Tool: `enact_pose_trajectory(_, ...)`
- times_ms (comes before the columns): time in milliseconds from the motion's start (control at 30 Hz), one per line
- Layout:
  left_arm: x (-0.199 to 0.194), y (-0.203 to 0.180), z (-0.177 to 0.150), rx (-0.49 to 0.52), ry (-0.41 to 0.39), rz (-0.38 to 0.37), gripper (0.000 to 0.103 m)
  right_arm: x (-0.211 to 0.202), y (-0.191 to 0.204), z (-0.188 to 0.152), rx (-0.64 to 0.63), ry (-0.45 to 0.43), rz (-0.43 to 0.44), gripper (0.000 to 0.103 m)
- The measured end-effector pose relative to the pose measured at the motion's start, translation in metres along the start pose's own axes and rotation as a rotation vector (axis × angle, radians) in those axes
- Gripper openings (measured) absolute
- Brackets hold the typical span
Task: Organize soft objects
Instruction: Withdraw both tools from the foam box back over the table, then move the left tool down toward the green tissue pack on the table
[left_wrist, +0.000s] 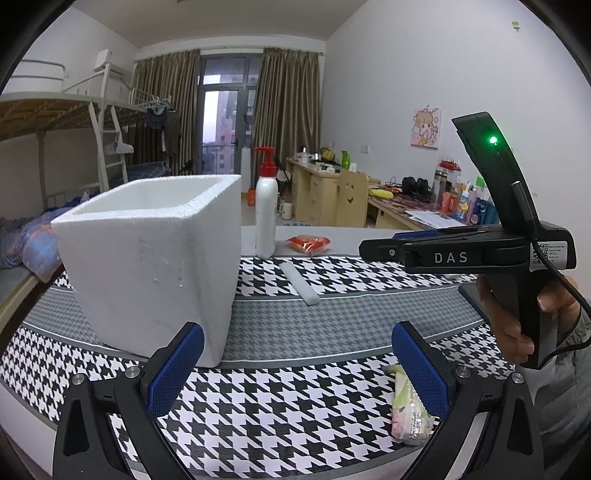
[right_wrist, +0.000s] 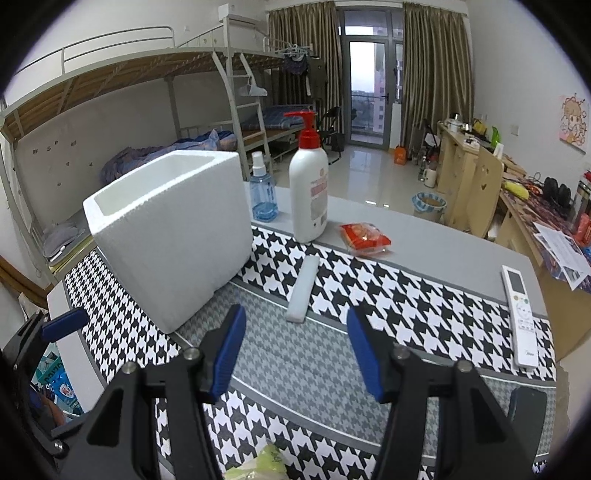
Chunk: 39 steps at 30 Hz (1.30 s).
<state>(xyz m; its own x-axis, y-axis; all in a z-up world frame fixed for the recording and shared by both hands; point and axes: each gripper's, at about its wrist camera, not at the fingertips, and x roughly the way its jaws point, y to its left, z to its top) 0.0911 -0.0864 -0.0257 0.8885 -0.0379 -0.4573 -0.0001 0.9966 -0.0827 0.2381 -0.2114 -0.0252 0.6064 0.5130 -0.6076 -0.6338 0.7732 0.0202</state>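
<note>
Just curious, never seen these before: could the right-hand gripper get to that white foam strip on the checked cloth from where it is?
Probably yes. The right gripper is open and empty, and the white foam strip lies just ahead with only bare cloth between; the foam box stands off to the side.

Grainy matt foam box (left_wrist: 155, 258) (white) — glossy plastic bottle (left_wrist: 266, 218)

Black gripper frames, blue ribbed fingers (left_wrist: 177, 369), silver screws, "DAS" lettering.
</note>
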Motion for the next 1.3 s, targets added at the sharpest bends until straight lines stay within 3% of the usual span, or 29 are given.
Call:
enact_pose_trajectory(700, 0.034, 0.014, -0.006, -0.056, 0.064, 0.068, 0.102, 0.072, -0.003, 0.001, -0.038, 0.154, 0.085, 0.061)
enact_pose_trajectory(1067, 0.053, 0.018, -0.011, -0.074, 0.125, 0.096, 0.102, 0.104, 0.008, 0.004, -0.066, 0.194, 0.07, 0.061)
enact_pose_trajectory(1300, 0.067, 0.021, -0.012, -0.079, 0.158, 0.122, 0.102, 0.121, 0.008, 0.008, -0.056, 0.224, 0.066, 0.052)
